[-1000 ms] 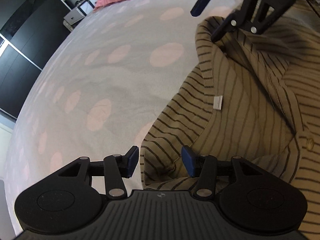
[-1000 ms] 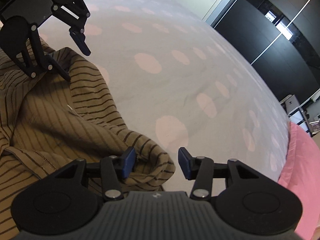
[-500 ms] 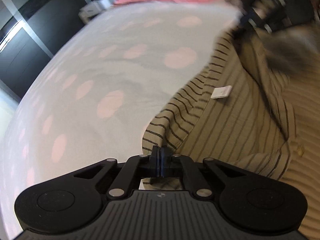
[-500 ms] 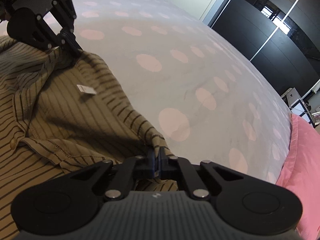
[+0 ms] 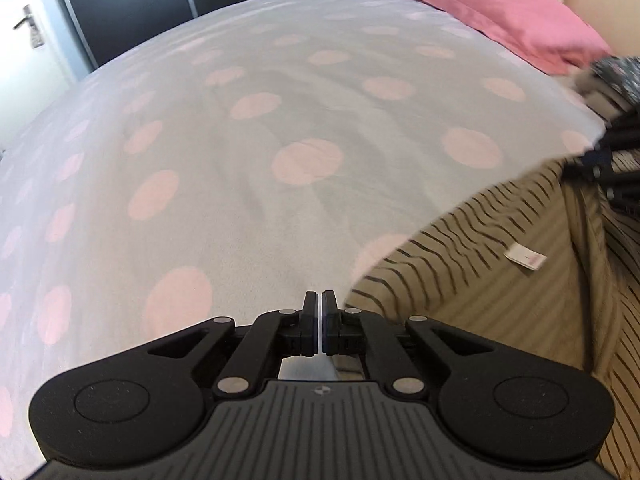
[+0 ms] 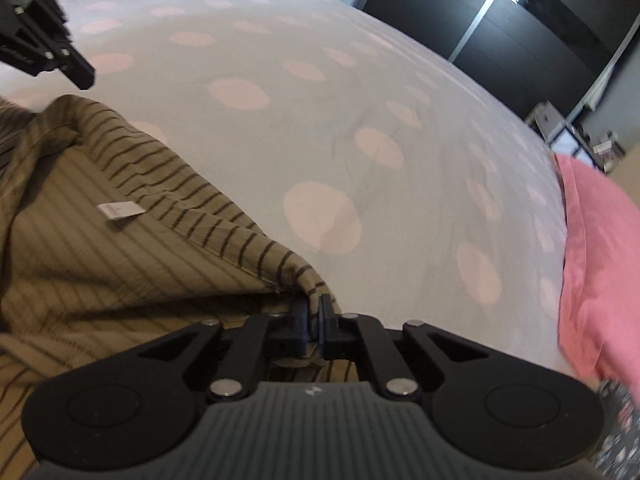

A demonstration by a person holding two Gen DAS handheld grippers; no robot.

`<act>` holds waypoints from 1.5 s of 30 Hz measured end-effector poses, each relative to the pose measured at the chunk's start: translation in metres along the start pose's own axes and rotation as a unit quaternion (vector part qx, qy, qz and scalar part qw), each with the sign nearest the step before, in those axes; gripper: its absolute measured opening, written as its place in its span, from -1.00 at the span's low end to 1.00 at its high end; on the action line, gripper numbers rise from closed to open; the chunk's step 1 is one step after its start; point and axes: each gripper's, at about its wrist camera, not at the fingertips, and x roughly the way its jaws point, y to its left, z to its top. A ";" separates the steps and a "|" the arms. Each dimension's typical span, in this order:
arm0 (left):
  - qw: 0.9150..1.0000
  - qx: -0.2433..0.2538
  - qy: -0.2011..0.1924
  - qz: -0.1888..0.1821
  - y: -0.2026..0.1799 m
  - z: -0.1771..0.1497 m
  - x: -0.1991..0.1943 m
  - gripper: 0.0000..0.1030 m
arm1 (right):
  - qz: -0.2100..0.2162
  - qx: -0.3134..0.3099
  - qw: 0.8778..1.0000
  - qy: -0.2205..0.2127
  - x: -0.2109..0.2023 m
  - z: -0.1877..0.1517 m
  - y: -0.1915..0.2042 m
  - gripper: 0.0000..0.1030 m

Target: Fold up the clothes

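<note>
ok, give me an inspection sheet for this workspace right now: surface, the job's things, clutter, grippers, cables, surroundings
Surface: bed cover, pale grey with pink dots, lightly creased.
Job's things: striped shirt, olive with dark stripes, spread on the bed; white label showing on the inner side.
Clutter: nothing seen on the cover besides the shirt.
Grippers: right gripper shut on the shirt's edge. Left gripper shut; whether cloth is between its fingers is unclear, the shirt's edge lies just beside it.
Cables: nothing seen.
Surroundings: pink pillow at the head of the bed, dark wardrobe doors, a door handle, a shelf unit.
</note>
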 end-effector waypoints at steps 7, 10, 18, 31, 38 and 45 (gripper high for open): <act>0.999 -0.004 -0.003 0.037 0.024 -0.017 -0.025 -0.87 | 0.019 0.081 0.996 -0.034 -0.029 -0.010 -0.020 -0.16; 0.998 -0.014 0.002 0.060 0.042 -0.035 -0.053 -0.65 | 0.028 0.144 0.988 -0.046 -0.056 -0.019 -0.036 -0.03; 0.994 -0.061 0.046 0.077 0.065 -0.113 -0.137 -0.59 | 0.006 0.222 0.975 -0.012 -0.127 -0.071 -0.030 0.00; 0.985 -0.160 0.066 0.018 0.023 -0.208 -0.183 -0.12 | -0.025 0.302 0.952 0.041 -0.218 -0.150 0.012 0.00; 0.984 -0.151 0.087 0.038 0.024 -0.214 -0.164 -0.95 | -0.037 0.309 0.950 0.037 -0.233 -0.156 0.031 0.00; 0.983 -0.173 0.039 0.044 0.042 -0.200 -0.187 -1.00 | -0.048 0.285 0.957 0.024 -0.234 -0.140 0.040 0.00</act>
